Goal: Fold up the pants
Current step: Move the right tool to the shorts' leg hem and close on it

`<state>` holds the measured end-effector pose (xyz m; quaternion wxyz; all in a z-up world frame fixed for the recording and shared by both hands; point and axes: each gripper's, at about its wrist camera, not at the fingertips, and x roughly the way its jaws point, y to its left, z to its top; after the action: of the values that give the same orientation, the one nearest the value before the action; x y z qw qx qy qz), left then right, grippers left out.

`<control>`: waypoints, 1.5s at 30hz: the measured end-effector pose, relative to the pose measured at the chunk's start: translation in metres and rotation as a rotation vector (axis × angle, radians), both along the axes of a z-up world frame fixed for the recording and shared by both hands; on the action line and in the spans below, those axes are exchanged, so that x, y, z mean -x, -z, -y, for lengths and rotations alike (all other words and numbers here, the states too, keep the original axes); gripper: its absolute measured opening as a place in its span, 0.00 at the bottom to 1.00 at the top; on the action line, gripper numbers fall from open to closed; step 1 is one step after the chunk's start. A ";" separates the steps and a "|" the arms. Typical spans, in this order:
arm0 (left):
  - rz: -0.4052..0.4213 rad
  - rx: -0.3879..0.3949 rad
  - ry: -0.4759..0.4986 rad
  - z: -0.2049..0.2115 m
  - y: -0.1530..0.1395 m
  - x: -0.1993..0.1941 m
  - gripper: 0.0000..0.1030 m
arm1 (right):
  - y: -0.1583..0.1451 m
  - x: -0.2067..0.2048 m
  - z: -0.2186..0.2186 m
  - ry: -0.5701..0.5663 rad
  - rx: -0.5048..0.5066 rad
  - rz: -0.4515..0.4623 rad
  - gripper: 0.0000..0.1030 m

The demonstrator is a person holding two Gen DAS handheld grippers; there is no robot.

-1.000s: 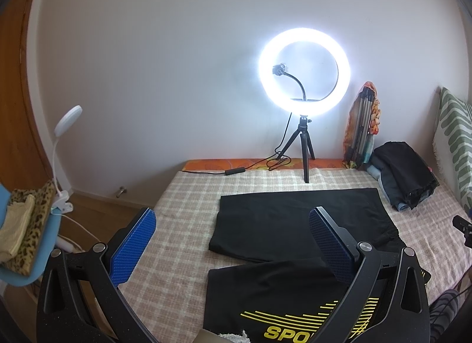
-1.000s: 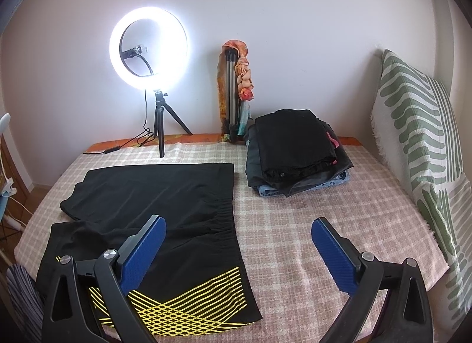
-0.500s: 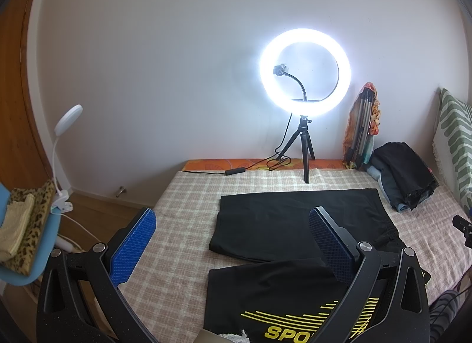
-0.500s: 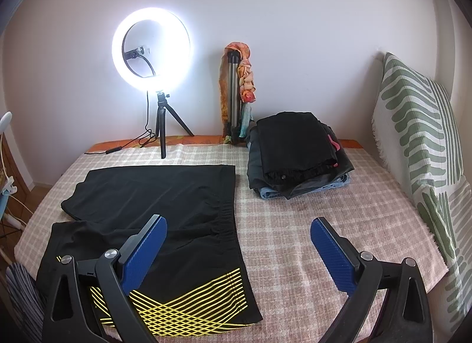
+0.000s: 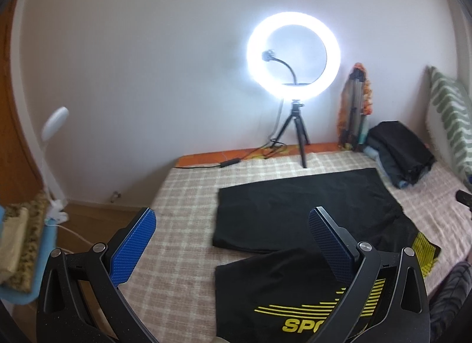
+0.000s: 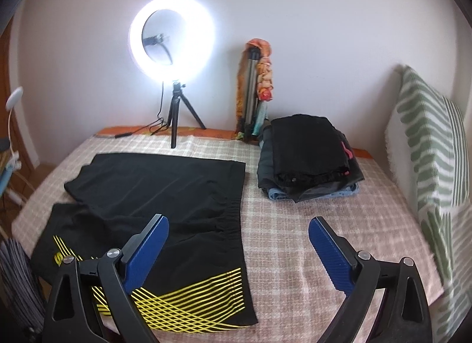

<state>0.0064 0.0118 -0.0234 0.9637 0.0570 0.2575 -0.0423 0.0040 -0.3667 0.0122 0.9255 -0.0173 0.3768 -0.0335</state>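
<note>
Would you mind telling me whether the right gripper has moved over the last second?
Yes. In the right wrist view the ring light and folded clothes pile have slid rightward and a little down, so the right gripper, open, has swung left and tipped slightly up.

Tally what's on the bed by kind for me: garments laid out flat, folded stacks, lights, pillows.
Garments laid flat: 1, the black shorts with yellow lines
Folded stacks: 1, the clothes pile by the wall
Lights: 1, the ring light on its tripod
Pillows: 1, the green striped pillow
Total: 4
</note>
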 end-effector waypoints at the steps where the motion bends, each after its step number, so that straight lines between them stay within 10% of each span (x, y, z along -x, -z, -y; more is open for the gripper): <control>1: -0.003 0.012 0.023 -0.002 0.004 0.001 1.00 | 0.002 0.000 -0.001 -0.026 0.008 -0.002 0.94; 23: -0.437 -0.208 0.420 0.024 0.105 0.007 0.75 | 0.122 0.031 -0.091 -0.754 0.222 -0.481 0.71; 32: -0.495 -0.230 0.509 0.036 0.130 0.016 0.76 | 0.139 0.027 -0.111 -0.834 0.322 -0.541 0.63; 37: -0.514 -0.256 0.584 0.047 0.140 0.026 0.76 | 0.138 0.022 -0.113 -0.851 0.288 -0.565 0.25; 45: -0.547 -0.367 0.649 0.063 0.168 0.040 0.76 | 0.120 0.009 -0.108 -0.789 0.250 -0.494 0.10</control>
<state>-0.0341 -0.0516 -0.1910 0.7714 0.2909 0.4743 -0.3089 -0.0054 -0.2586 -0.1078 0.7411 -0.2776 0.5431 0.2805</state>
